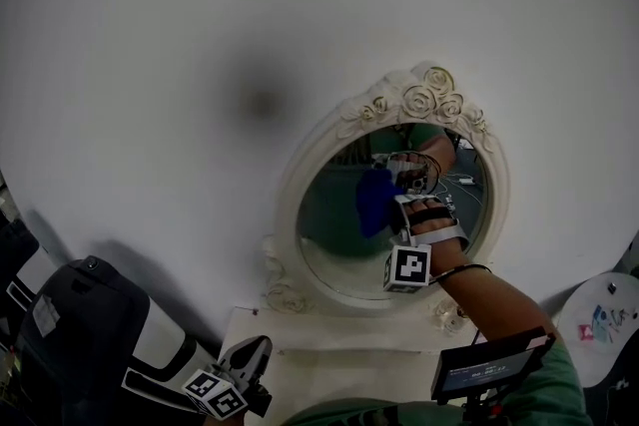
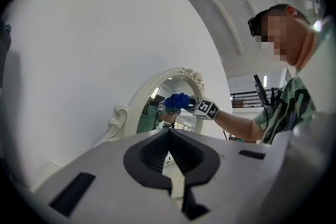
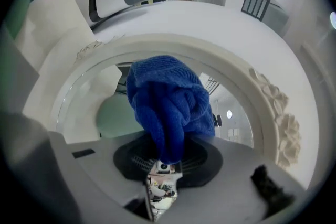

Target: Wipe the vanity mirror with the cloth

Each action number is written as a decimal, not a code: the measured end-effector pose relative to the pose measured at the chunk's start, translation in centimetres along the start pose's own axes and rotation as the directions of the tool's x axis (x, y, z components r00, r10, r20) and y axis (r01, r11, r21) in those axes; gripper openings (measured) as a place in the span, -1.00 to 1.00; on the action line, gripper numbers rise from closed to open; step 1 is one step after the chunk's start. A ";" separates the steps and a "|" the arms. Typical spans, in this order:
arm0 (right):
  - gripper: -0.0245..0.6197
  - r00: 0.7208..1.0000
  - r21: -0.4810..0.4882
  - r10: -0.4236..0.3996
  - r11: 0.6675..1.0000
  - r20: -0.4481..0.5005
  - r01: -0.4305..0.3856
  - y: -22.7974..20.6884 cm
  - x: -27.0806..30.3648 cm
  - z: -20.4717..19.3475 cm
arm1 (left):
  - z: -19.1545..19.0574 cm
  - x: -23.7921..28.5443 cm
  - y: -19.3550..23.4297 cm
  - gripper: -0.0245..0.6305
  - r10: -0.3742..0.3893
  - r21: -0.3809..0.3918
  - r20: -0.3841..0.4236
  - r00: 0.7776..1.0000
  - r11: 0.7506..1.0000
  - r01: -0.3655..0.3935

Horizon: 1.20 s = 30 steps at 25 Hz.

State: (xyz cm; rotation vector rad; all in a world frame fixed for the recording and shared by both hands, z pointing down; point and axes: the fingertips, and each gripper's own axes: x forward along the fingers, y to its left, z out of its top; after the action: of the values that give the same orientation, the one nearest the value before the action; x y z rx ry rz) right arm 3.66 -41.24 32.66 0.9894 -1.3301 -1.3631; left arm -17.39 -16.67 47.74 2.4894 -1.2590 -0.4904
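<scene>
Wall [image 1: 150, 35] | 1 mirror [image 1: 292, 183] | right gripper [image 3: 165, 161] clamps 1 cloth [image 3: 170, 99] | left gripper [image 2: 169, 150] closed

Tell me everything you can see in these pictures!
vanity mirror: one, cream frame with carved roses, standing against the wall
cloth: one, blue, bunched against the mirror glass
wall: one, white, behind the mirror
table: one, white, under the mirror
dark object: one, black and white, lower left; cannot tell what it is
small screen: one, black, lower right near the person
right gripper: one, grey, fingers shut on the cloth at the mirror
left gripper: one, grey, fingers together and empty, low by the table
person's arm: one, green sleeve, reaching to the mirror
</scene>
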 end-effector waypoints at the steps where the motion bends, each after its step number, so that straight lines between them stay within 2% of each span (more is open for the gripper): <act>1: -0.65 1.000 0.005 0.003 1.000 -0.029 -0.002 0.2 -0.4 -1.9 | -0.1 0.4 -0.2 -0.90 -0.008 -0.001 -0.005 1.000 1.000 0.008; 6: -0.65 0.979 0.026 0.024 0.999 -0.205 -0.019 1.7 -2.4 -12.1 | -0.4 1.8 -0.9 -0.90 -0.043 -0.003 -0.024 0.999 0.999 0.043; 11: -0.65 0.930 0.040 0.043 0.999 -0.366 -0.031 2.8 -4.3 -20.6 | -1.0 2.4 -1.1 -0.90 -0.056 -0.005 -0.041 0.998 0.998 0.056; 14: -0.66 0.916 0.059 0.046 0.998 -0.399 -0.024 3.3 -4.6 -22.6 | -1.1 2.7 -1.4 -0.90 -0.061 -0.008 -0.046 0.997 0.998 0.060; 18: -0.66 0.911 0.077 0.042 0.997 -0.410 -0.012 2.9 -4.7 -22.6 | -1.0 2.5 -1.6 -0.90 -0.059 -0.004 -0.044 0.997 0.998 0.059; 20: -0.66 0.918 0.092 0.052 0.996 -0.393 -0.017 2.7 -4.8 -21.4 | -0.9 1.9 -1.3 -0.90 -0.043 -0.005 -0.041 0.998 0.999 0.043; 22: -0.66 0.946 0.104 0.063 0.994 -0.317 -0.031 2.6 -4.5 -18.0 | -0.7 1.3 -0.7 -0.90 -0.022 -0.002 -0.037 0.999 1.000 0.022; 25: -0.66 0.988 0.081 0.066 0.995 -0.140 -0.055 3.1 -2.9 -10.1 | -0.6 0.3 -0.1 -0.90 0.003 -0.006 -0.022 1.000 1.000 -0.003; 27: -0.66 0.997 0.053 0.073 0.996 -0.040 -0.071 3.6 -1.7 -4.4 | -0.5 -0.3 0.2 -0.90 0.013 -0.007 -0.012 1.000 1.000 -0.013; 30: -0.66 0.993 0.036 0.075 0.996 0.087 -0.079 3.7 -0.3 3.8 | -0.2 -1.2 0.4 -0.90 0.028 -0.004 -0.003 1.000 1.000 -0.028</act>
State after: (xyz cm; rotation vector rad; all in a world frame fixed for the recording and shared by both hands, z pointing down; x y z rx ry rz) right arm 0.41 -39.94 36.61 0.9052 -1.4496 -1.3383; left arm -18.25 -15.94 48.34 2.4642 -1.2888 -0.4821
